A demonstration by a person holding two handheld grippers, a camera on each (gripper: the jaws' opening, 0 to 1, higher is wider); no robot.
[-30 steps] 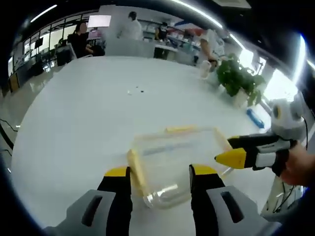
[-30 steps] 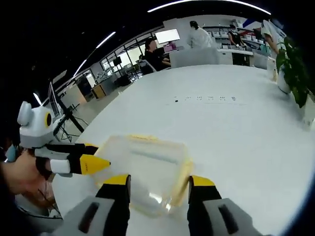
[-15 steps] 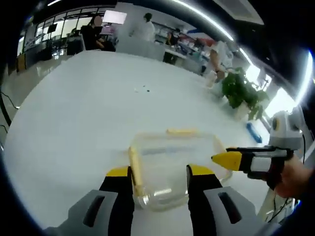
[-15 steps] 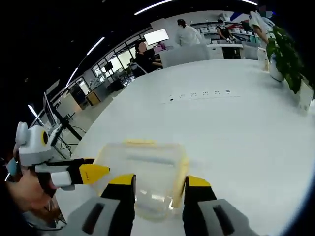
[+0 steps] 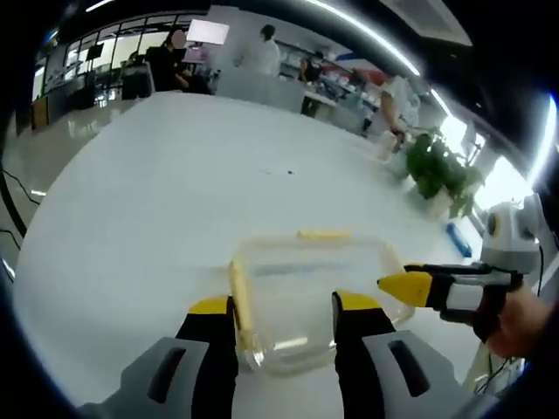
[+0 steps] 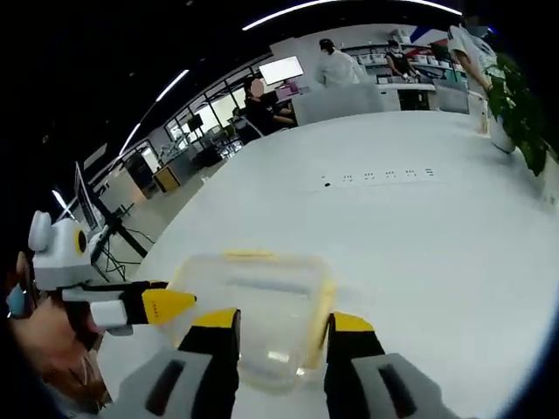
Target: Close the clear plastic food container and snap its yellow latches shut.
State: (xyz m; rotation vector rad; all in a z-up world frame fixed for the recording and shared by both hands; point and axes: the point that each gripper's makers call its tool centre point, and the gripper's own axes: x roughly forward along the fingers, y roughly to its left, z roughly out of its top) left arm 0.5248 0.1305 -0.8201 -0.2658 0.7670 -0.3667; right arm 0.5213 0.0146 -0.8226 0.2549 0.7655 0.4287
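A clear plastic food container lies on the white table, with yellow latches along its left side and far side. The left gripper is open, its yellow-tipped jaws straddling the container's near end. The right gripper reaches in from the right, its tip at the container's right edge. In the right gripper view the container lies between the jaws of the open right gripper, with a yellow latch by the right jaw. The left gripper points at its left side. I cannot tell whether the latches are snapped down.
A potted plant and a blue object stand near the table's right edge. Small dark specks dot the table farther out. A hand holds the right gripper. People and desks fill the background.
Both grippers have come closer to the container over the last second, so its ends now lie between their jaws. The container has not moved on the table.
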